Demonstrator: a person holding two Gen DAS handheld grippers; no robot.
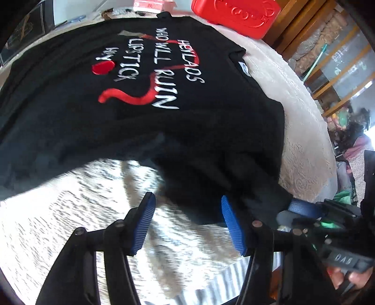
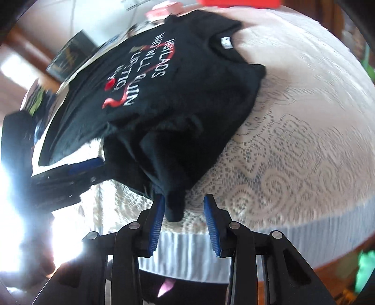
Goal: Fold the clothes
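Nearest, the right gripper (image 2: pixel 184 215) stands with jaws spread around a hanging black fabric corner, not pinching it, probably poised to take hold at the table's near edge. The left gripper (image 1: pixel 187 223) is likewise spread beside the hem. Beyond, the black printed cotton T-shirt (image 1: pixel 140 98) lies on the cream lace tablecloth (image 2: pixel 293 152), collar toward the right edge; a red plastic box (image 1: pixel 236 14) sits at the far edge.

light: strong daylight, blown-out glare left of right tool (image 2: pixel 184 220) | glare on tablecloth (image 1: pixel 70 211) ahead of left tool (image 1: pixel 187 225) | shirt (image 1: pixel 117 117) dark, folds hard to read | blur: motion smear on cloth near both tools, background soft | distortion: heavy fisheye bending, black vignette at corners
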